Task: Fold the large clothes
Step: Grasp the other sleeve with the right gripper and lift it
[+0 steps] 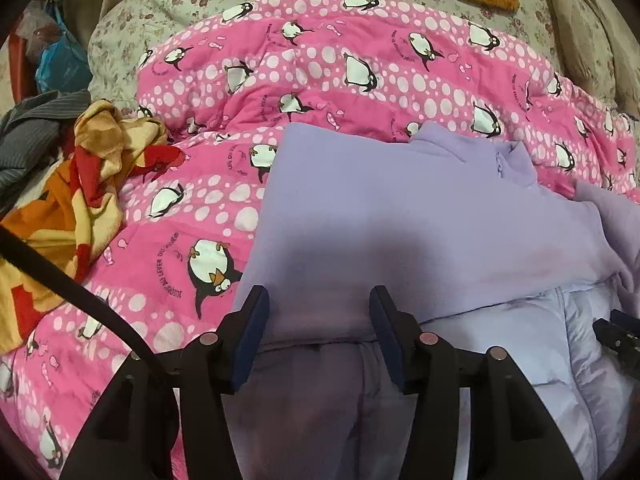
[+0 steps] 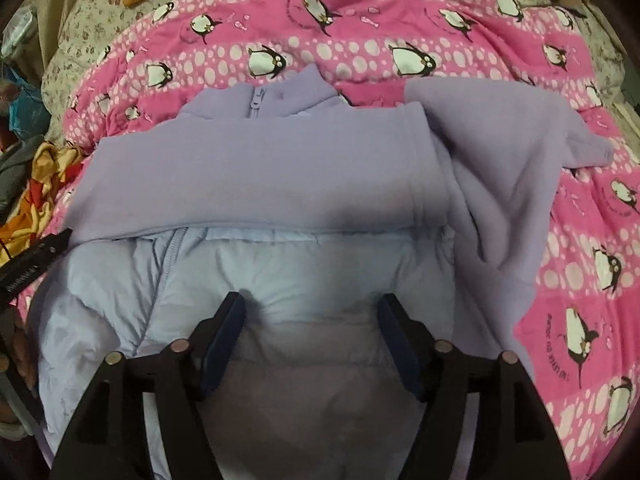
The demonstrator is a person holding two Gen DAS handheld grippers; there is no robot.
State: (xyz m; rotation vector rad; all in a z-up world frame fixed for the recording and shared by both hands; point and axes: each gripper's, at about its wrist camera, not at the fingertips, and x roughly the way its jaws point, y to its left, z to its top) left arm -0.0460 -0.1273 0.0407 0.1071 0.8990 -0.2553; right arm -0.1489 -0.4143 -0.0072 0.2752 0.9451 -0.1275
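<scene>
On the pink penguin quilt (image 2: 400, 24), the lavender jacket (image 2: 260, 264) has one sleeve (image 2: 248, 188) folded across; remaining folds pending; left gripper (image 1: 318, 304) and right gripper (image 2: 310, 312) fingers apart, empty.

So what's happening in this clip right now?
A person with a gripper in each hand is folding a lilac jacket on a pink penguin quilt. One fleece sleeve is folded across the chest; the other sleeve lies loose to the side. The quilted lining shows below. The left gripper and right gripper both hover open over the jacket, gripping nothing.
</scene>
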